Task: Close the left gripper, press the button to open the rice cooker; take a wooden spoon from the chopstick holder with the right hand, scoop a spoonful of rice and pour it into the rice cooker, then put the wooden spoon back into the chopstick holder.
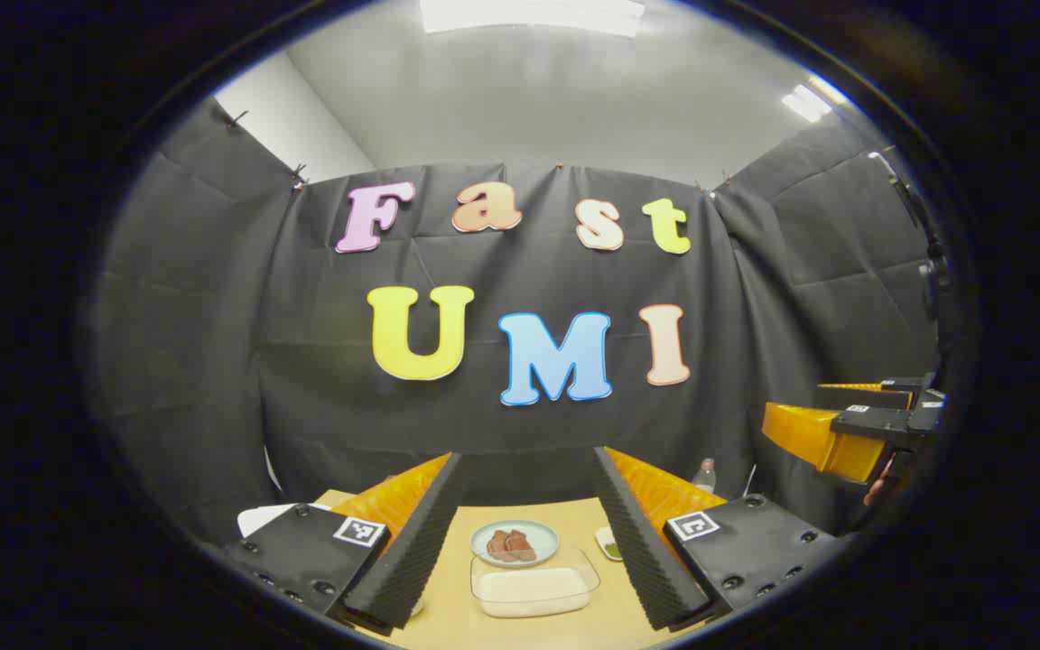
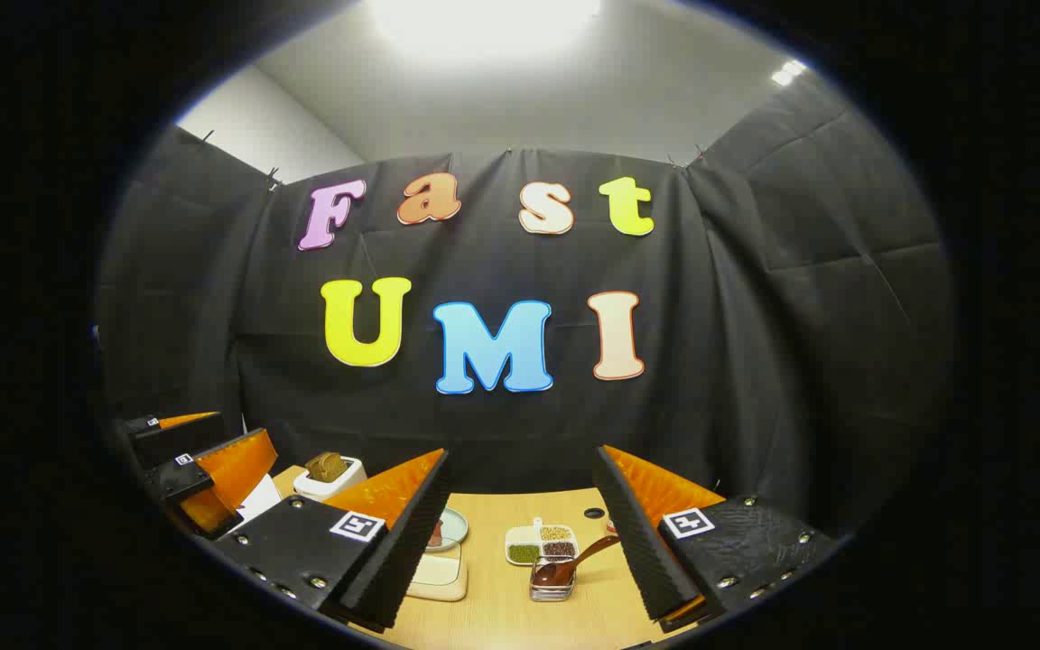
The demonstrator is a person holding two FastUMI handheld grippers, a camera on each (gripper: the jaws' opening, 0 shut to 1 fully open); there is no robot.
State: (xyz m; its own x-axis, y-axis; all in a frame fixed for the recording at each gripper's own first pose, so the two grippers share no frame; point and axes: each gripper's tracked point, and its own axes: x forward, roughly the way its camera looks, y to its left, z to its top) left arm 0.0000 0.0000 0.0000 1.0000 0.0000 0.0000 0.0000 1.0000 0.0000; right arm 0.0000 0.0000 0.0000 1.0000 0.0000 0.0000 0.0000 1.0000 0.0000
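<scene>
We are holding the left gripper [image 1: 524, 533] and the right gripper [image 2: 520, 533] wide apart above the near edge of the pale wooden table [image 2: 493, 605], nothing between their ribbed pads. The wooden spoon [image 2: 574, 560] is lying ahead of the right gripper, its dark bowl in the clear holder [image 2: 552, 582], its handle slanting up-right. The shallow tray of white rice [image 1: 533, 587] is sitting ahead of the left gripper; we cannot make out the rice cooker with any confidence.

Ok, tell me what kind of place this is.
Likely a staged recording booth set up as a kitchen table: black cloth wall behind a wooden table, with a divided dish of grains, a wooden spoon and a rice container.
</scene>
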